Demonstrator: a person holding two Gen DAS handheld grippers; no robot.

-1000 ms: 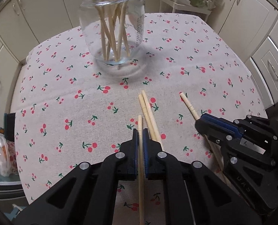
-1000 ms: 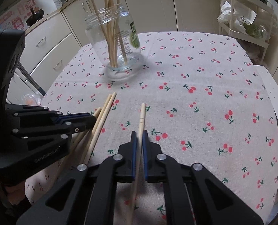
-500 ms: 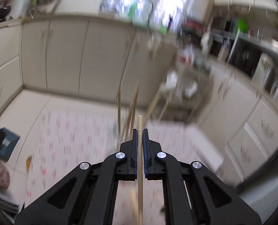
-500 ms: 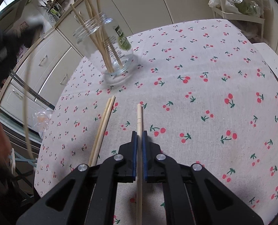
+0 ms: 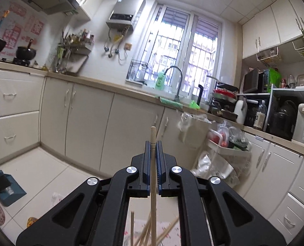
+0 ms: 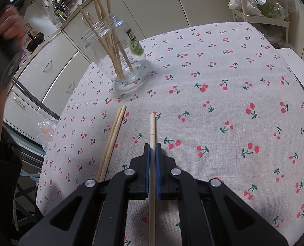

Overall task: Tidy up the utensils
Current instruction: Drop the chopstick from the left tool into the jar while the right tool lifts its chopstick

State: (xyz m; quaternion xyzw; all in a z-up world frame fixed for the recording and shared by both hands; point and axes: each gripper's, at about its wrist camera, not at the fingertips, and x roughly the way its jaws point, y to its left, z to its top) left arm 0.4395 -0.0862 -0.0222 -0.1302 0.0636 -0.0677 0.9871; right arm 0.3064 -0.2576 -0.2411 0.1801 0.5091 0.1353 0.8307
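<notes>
My left gripper (image 5: 153,146) is shut on a wooden chopstick (image 5: 153,174) and is raised high, pointing level at the kitchen cupboards. Tips of several chopsticks (image 5: 146,230) standing in the jar show below it. My right gripper (image 6: 152,149) is shut on another chopstick (image 6: 152,129), held low over the cherry-print tablecloth (image 6: 223,106). Two loose chopsticks (image 6: 113,137) lie side by side just left of it. A clear glass jar (image 6: 119,57) with several chopsticks stands at the far left of the table. A blurred hand (image 6: 6,24) holds the left gripper at the upper left.
Cream cupboards (image 5: 86,123) and a worktop with sink and window (image 5: 172,94) fill the left wrist view. A white rack with bags (image 6: 260,6) stands behind the table. Drawers (image 6: 47,67) lie left of the table edge.
My left gripper rose from the table with its chopstick and tilted up to level, now above the jar. The right gripper stayed almost still with its chopstick.
</notes>
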